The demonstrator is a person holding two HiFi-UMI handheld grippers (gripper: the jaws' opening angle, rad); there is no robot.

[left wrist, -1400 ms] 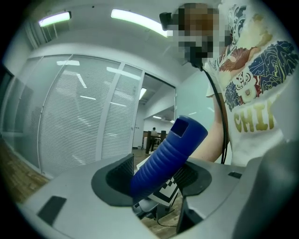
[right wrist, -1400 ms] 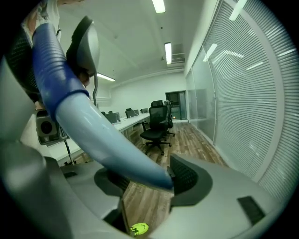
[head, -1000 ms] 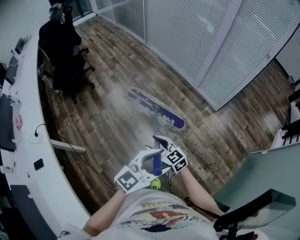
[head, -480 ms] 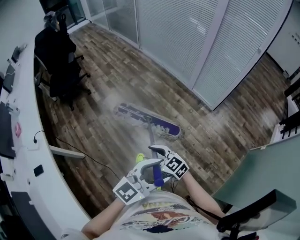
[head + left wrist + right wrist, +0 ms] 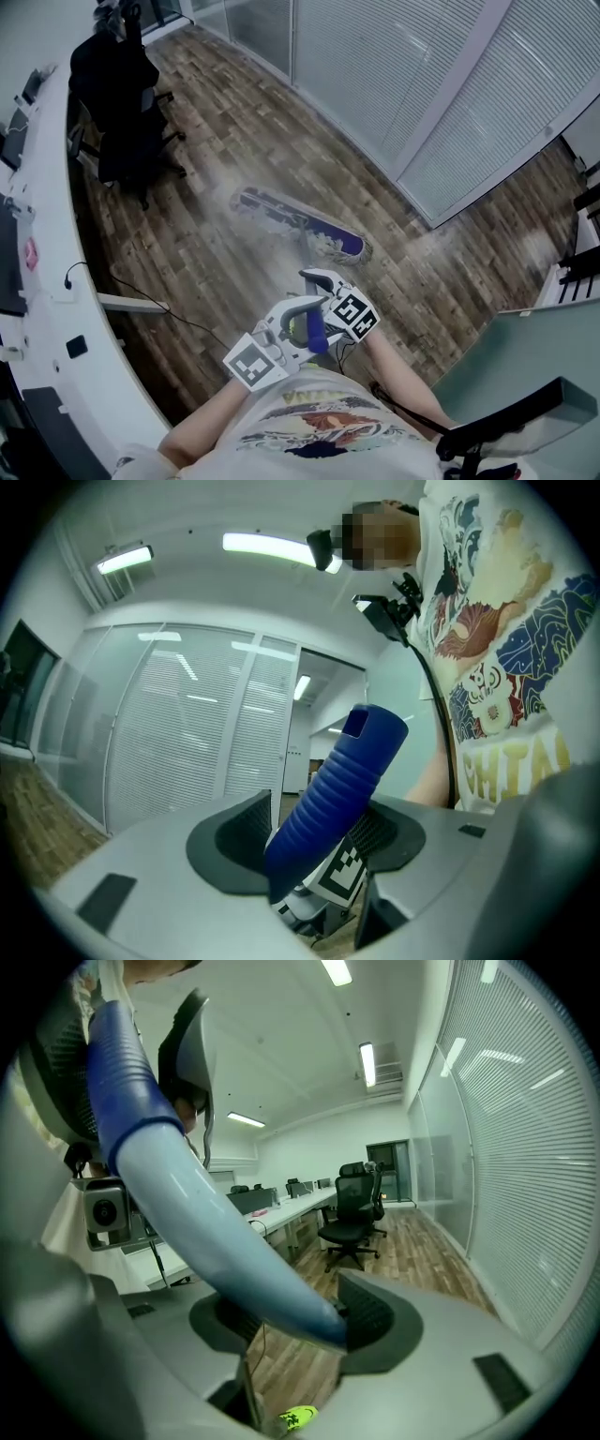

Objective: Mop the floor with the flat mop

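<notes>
The left claw (image 5: 314,841) is clamped on the mop's blue ribbed grip (image 5: 333,799), and the right claw (image 5: 298,1321) on the pale shaft (image 5: 206,1204) just beyond it. The handle slants down and away from both claws to the flat mop head (image 5: 300,223). Only the head view shows it, lying crosswise on the wood floor (image 5: 206,272) ahead.

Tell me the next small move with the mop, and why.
Probably slide the flat purple mop head across the brown plank floor into the pale hazy patch beside it. The left gripper clamps the blue ribbed handle grip, the right gripper the pale blue pole, and the head lies flat on the planks.
</notes>
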